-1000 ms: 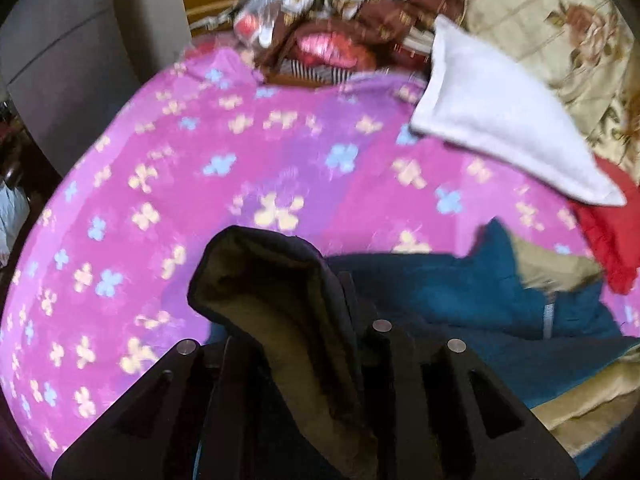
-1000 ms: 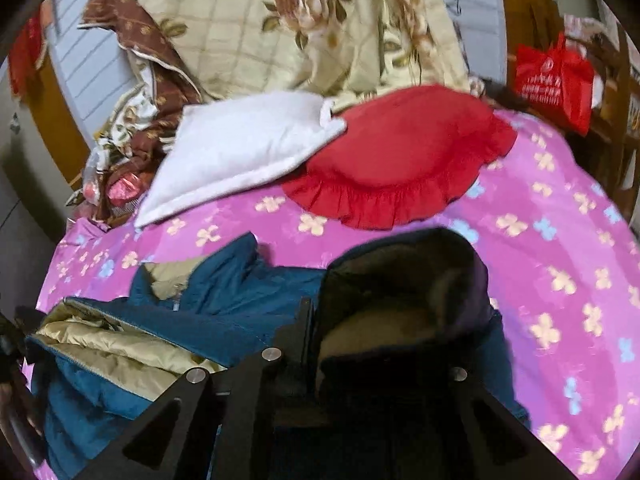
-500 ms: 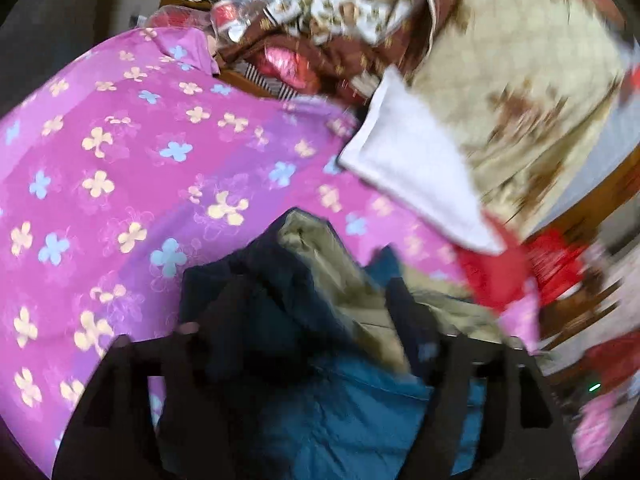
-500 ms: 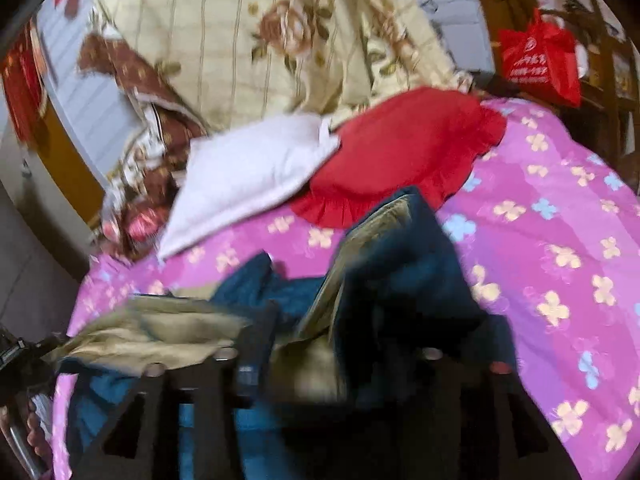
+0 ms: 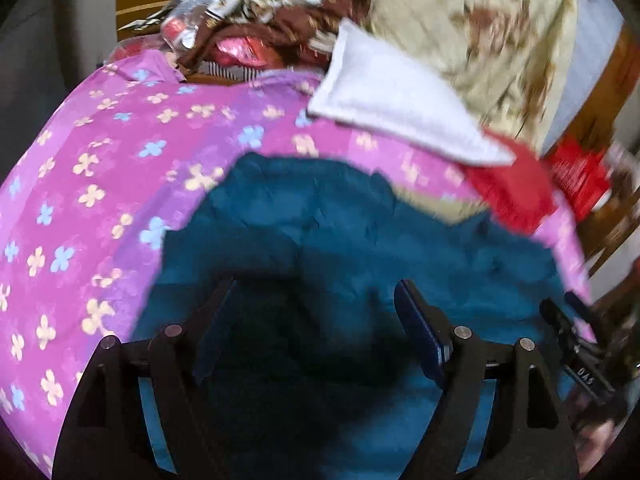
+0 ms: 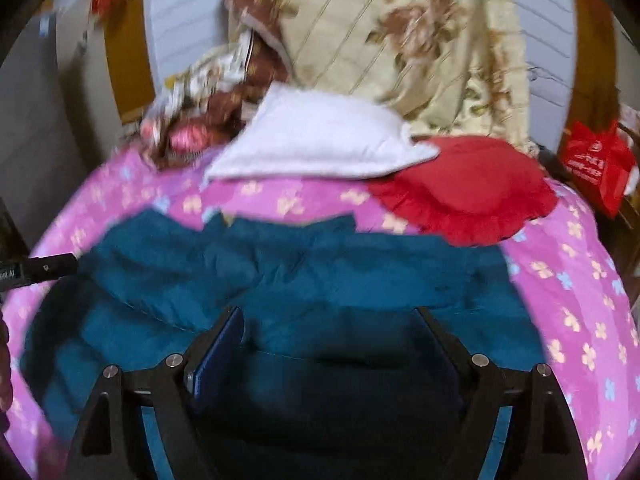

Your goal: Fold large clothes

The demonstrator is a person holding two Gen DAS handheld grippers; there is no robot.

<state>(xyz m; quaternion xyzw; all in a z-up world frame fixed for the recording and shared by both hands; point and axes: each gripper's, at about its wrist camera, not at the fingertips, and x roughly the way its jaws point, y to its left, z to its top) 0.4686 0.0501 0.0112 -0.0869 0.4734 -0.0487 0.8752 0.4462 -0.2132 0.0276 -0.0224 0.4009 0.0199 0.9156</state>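
A teal padded jacket (image 5: 340, 232) lies spread on the pink flowered bedspread (image 5: 100, 168), teal side up, with a strip of beige lining (image 5: 440, 204) showing at its far edge. It also fills the lower half of the right wrist view (image 6: 320, 272). My left gripper (image 5: 316, 300) is open and empty just above the jacket. My right gripper (image 6: 330, 324) is open and empty above the jacket too. The other gripper's tip shows at each view's edge (image 6: 44, 266).
A white pillow (image 6: 320, 140) and a red frilled cushion (image 6: 472, 192) lie on the bedspread (image 6: 580, 300) beyond the jacket. A beige flowered quilt (image 6: 420, 40) and brown bedding are heaped behind them. A red bag (image 6: 596, 160) hangs at the right.
Both grippers held jacket edges showing the lining, carried them forward over the jacket, then let go and opened. The jacket now lies flat, teal side up.
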